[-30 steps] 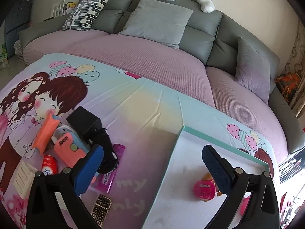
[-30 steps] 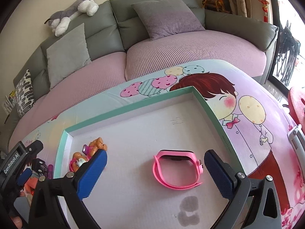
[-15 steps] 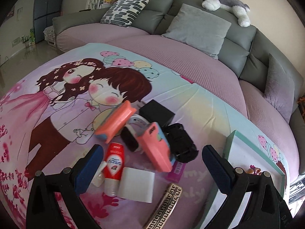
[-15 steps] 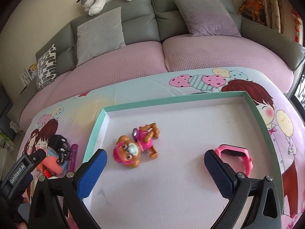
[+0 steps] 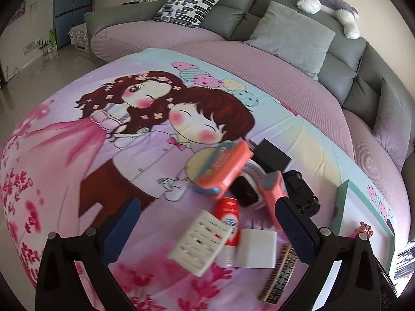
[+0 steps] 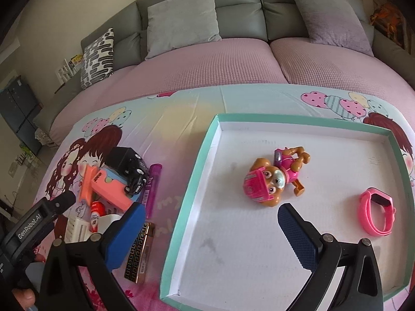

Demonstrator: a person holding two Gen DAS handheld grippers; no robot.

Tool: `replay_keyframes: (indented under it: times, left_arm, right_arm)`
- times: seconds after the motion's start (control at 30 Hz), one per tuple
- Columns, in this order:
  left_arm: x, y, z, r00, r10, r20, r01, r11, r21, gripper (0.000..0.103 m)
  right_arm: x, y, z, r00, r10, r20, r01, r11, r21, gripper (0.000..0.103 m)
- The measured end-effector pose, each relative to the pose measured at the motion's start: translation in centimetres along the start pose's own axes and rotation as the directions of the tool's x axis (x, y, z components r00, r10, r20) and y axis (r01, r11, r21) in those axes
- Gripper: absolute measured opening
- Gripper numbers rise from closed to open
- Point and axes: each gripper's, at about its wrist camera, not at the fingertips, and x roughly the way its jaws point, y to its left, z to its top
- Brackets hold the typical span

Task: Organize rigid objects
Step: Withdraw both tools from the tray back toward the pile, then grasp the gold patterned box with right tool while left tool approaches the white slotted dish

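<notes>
L gripper point(image 5: 207, 223): jaws gaping wide, holding nothing, hovering over pile on cartoon bedsheet point(image 5: 77, 155): white power strip point(image 5: 198, 243), red tube point(image 5: 229, 217), white charger point(image 5: 256, 247), orange cases.
R gripper point(image 6: 210, 230): jaws open, empty, hovering over teal-rimmed tray point(image 6: 207, 160); pup toy point(image 6: 272, 178) & pink smartwatch point(image 6: 377, 212) lying inside tray, apart.
</notes>
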Motion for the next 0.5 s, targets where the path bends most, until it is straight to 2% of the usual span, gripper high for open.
replay_keyframes:
  times: [0.3,0.5]
  left_arm:
    - [0.3,3.5,0.7,0.999,0.032,-0.036,-0.032,0.999,0.008,0.103]
    - [0.3,4.1,0.7,0.997,-0.037,-0.070,0.040,0.999,0.037,0.103]
  right_arm:
    - [1.0,5.4,-0.8,0.998,0.055,-0.028,-0.057,0.993,-0.100,0.103]
    - [1.9,8.0,-1.8,0.997,0.047,-0.055,-0.055,0.986,-0.160,0.103]
